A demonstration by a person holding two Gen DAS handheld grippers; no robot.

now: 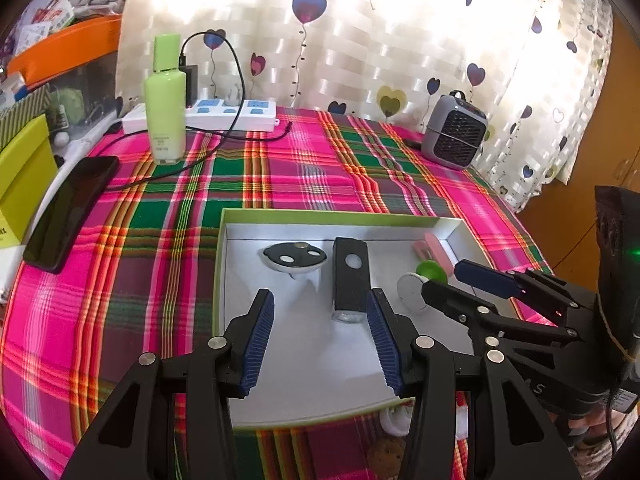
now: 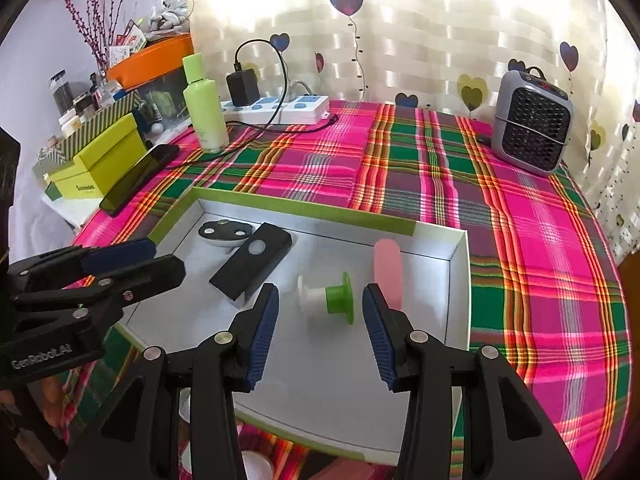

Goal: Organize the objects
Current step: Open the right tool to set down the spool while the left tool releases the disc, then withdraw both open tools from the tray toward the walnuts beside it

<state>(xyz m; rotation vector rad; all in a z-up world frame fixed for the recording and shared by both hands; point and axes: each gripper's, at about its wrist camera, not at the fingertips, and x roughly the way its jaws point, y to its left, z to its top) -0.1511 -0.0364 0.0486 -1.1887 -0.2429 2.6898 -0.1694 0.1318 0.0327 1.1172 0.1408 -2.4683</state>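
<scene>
A shallow white box with a green rim [image 1: 320,213] [image 2: 304,205] lies on the plaid cloth. Inside it are a round black-and-white piece [image 1: 294,258] [image 2: 224,232], a black block [image 1: 351,276] [image 2: 252,260], a pink oblong [image 1: 434,252] [image 2: 387,272] and a green-and-white spool [image 1: 430,272] [image 2: 334,300]. My left gripper [image 1: 320,300] [image 2: 168,258] hangs open over the box just short of the black block, holding nothing. My right gripper [image 2: 320,292] [image 1: 440,278] stands open, and the spool lies loose between its fingertips, touching neither pad.
A green bottle [image 1: 166,100] [image 2: 204,104], a power strip [image 1: 232,114] with a charger and cable, and a black phone [image 1: 68,216] sit at the back left. A grey heater [image 1: 456,130] [image 2: 532,120] stands at the back right. Yellow-green boxes [image 2: 100,160] crowd the left edge.
</scene>
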